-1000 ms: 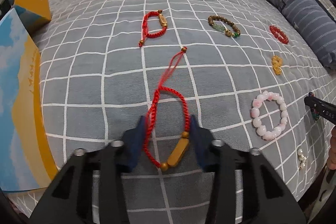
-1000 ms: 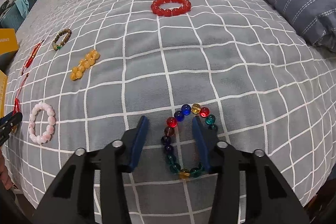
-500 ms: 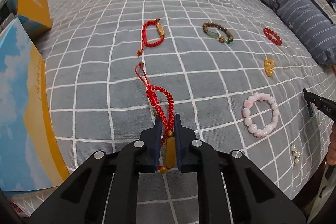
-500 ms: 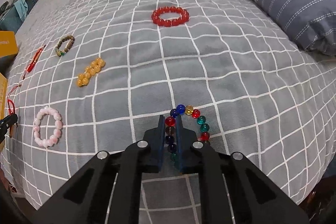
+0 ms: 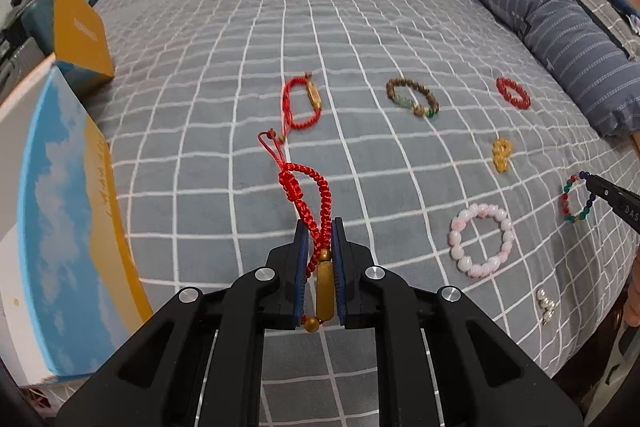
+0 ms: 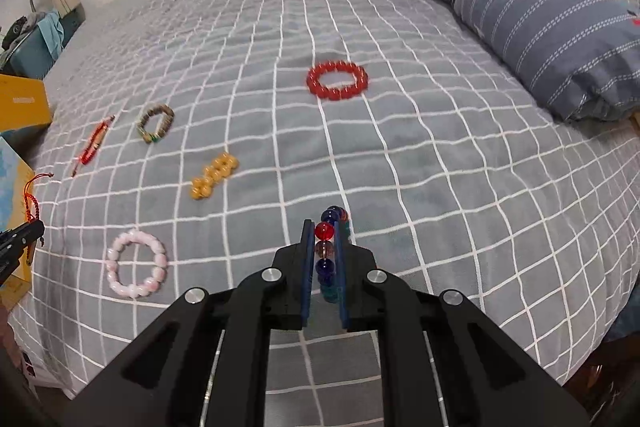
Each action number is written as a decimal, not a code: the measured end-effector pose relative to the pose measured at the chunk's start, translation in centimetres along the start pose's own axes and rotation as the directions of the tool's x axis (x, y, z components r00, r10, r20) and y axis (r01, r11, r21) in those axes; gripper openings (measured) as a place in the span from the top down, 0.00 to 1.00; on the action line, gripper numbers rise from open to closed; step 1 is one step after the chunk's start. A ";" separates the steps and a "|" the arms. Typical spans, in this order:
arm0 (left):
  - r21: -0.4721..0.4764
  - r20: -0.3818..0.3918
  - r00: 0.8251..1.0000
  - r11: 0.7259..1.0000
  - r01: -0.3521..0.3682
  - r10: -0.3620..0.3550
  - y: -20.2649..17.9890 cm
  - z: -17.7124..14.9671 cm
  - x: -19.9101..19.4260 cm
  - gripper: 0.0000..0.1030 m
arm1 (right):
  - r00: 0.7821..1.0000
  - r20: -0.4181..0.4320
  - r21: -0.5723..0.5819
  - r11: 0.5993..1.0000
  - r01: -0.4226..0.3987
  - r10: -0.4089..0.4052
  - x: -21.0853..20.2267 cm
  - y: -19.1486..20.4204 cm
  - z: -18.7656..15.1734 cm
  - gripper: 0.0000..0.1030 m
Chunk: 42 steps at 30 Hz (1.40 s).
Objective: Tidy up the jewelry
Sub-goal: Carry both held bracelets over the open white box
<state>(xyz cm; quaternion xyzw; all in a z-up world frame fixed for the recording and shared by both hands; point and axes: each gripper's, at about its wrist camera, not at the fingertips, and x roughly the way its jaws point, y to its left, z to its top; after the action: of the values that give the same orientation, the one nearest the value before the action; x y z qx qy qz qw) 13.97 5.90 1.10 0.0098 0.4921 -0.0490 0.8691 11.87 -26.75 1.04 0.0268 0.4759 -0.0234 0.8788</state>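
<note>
My left gripper (image 5: 319, 227) is shut on a red cord bracelet (image 5: 306, 187) with a gold tube bead and holds it lifted above the bed. My right gripper (image 6: 323, 227) is shut on a multicoloured glass bead bracelet (image 6: 326, 241), also lifted; it shows in the left wrist view (image 5: 576, 199) too. On the grey checked bedspread (image 5: 200, 155) lie a second red cord bracelet (image 5: 304, 103), a brown wooden bead bracelet (image 5: 412, 98), a red bead bracelet (image 6: 337, 80), an amber bead bracelet (image 6: 214, 175), a pink bead bracelet (image 6: 136, 269) and small pearl earrings (image 5: 545, 303).
A blue-and-yellow box lid (image 5: 64, 211) stands at the bed's left edge, with a yellow box (image 5: 80, 31) behind it. A striped blue pillow (image 6: 532, 11) lies along the right side. The bed's front edge is just below both grippers.
Both grippers closed on their bracelets about half a second ago and have since lifted them off the bedspread. The red cord now hangs stretched from the left jaws.
</note>
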 end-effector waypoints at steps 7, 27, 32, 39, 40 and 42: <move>0.008 0.060 0.998 1.000 -0.012 0.011 -0.1 1.4 -2.2 0.89 | 0.999 0.045 -0.018 1.000 -0.016 0.017 -1.5 1.8 1.5 0.91; -0.054 0.108 0.994 0.998 -0.026 0.032 6.1 3.4 -7.5 0.89 | 0.977 0.135 -0.129 0.980 -0.151 0.168 -5.2 13.9 6.9 0.91; -0.101 0.130 0.988 0.993 -0.066 0.078 8.8 3.3 -9.1 0.89 | 0.964 0.145 -0.180 0.964 -0.195 0.222 -6.5 18.4 7.7 0.91; -0.168 0.146 0.979 0.979 -0.116 0.141 13.3 2.6 -11.5 0.89 | 0.940 0.137 -0.258 0.927 -0.271 0.313 -8.2 25.7 8.2 0.91; -0.181 0.147 0.978 0.976 -0.123 0.150 14.2 2.4 -11.9 0.89 | 0.935 0.137 -0.269 0.921 -0.281 0.326 -8.6 26.6 8.1 0.91; -0.199 0.145 0.974 0.970 -0.142 0.173 15.5 2.0 -12.4 0.89 | 0.925 0.131 -0.299 0.904 -0.307 0.357 -9.3 28.9 7.9 0.91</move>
<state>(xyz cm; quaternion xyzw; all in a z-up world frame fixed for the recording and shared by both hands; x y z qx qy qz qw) 10.75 22.12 12.28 -0.0368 0.4201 0.0661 0.9043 15.32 1.70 13.88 -0.0157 0.3802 0.1904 0.9049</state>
